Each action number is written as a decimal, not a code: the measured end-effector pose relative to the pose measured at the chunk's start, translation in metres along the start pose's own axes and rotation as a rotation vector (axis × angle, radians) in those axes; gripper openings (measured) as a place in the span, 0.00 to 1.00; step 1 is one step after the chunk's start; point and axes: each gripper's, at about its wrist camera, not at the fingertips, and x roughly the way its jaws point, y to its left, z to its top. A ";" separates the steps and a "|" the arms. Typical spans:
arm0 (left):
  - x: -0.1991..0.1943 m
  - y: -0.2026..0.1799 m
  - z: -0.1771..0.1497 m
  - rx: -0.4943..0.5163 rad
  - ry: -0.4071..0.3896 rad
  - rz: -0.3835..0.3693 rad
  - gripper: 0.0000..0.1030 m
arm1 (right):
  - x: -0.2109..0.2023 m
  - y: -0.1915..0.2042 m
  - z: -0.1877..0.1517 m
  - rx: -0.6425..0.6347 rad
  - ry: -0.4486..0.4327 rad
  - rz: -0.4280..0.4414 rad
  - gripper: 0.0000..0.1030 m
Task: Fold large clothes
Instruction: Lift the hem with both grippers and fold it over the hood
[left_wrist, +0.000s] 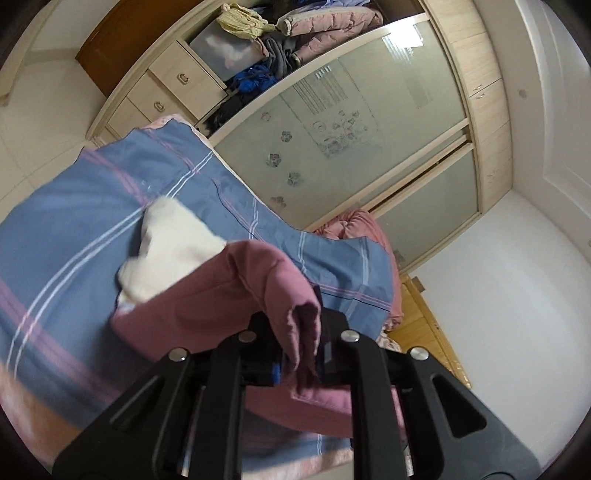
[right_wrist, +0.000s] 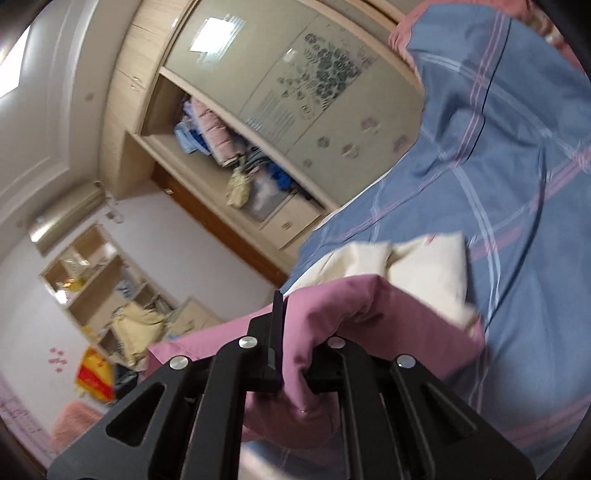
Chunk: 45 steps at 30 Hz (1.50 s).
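A mauve-pink garment (left_wrist: 207, 302) lies bunched over the blue plaid bedspread (left_wrist: 74, 206). My left gripper (left_wrist: 303, 354) is shut on a fold of its edge, and the cloth hangs between the fingers. In the right wrist view the same garment (right_wrist: 354, 317) is pinched by my right gripper (right_wrist: 295, 369), also shut on a fold. A cream-white cloth (left_wrist: 170, 247) lies just beyond the pink garment; it also shows in the right wrist view (right_wrist: 417, 266). Both views are tilted and slightly blurred.
A wardrobe with frosted sliding doors (left_wrist: 354, 140) stands beyond the bed, its open section stuffed with clothes (left_wrist: 295, 40). Drawers (left_wrist: 173, 88) sit beside it. Open shelves (right_wrist: 103, 288) with clutter line a wall. A pink quilt (left_wrist: 362, 225) lies at the bed's far end.
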 end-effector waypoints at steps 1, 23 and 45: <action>0.020 -0.003 0.015 0.015 0.004 0.031 0.13 | 0.016 -0.001 0.011 -0.007 0.001 -0.024 0.07; 0.129 0.152 0.090 -0.285 -0.180 0.288 0.93 | 0.158 -0.165 0.034 0.309 0.049 -0.109 0.84; 0.288 -0.023 -0.075 0.703 0.211 0.561 0.87 | 0.287 0.030 -0.083 -0.717 0.276 -0.499 0.49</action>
